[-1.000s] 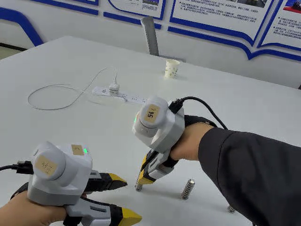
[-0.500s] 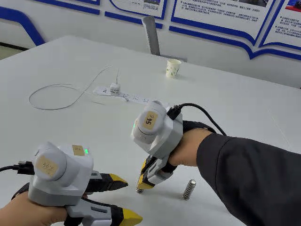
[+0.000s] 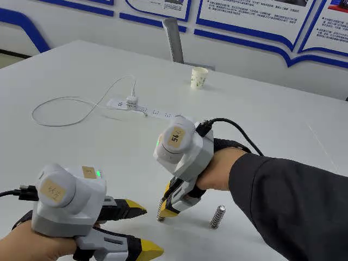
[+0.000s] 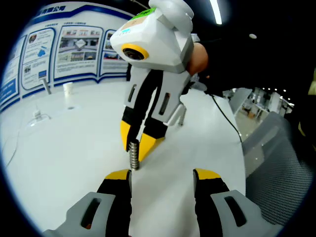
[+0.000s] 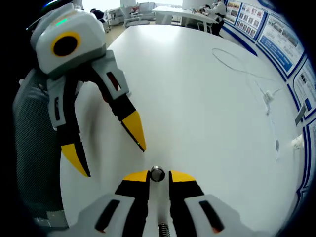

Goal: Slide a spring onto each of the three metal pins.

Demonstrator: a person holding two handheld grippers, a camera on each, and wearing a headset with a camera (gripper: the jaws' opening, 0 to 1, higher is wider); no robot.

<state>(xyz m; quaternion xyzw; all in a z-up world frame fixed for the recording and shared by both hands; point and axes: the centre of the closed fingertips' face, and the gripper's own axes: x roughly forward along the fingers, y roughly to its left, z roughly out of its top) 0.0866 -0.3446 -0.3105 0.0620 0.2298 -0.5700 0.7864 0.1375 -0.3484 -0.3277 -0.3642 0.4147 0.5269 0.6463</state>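
An upright coiled spring (image 3: 160, 211) stands on the white table (image 3: 98, 157) with my right gripper (image 3: 165, 210) shut on its upper part. In the right gripper view its round top (image 5: 157, 174) sits between the two nearly closed yellow jaws. The left gripper view shows the same spring (image 4: 134, 157) under the right gripper (image 4: 136, 143). A second spring (image 3: 217, 216) stands upright to the right, free of both grippers, also seen behind the right gripper (image 4: 182, 114). My left gripper (image 3: 148, 229) hovers open at the lower left, a short way from the held spring, with nothing between its jaws.
A white power strip (image 3: 142, 110) with a looping cable (image 3: 60, 109) lies mid-table. A paper cup (image 3: 199, 78) stands farther back, and a chair back (image 3: 174, 39) rises behind the far edge. The person's dark sleeve (image 3: 293, 206) covers the table's right front.
My right gripper has risen slightly, so more of the spring's coils show below its jaws. The left gripper has stayed in place.
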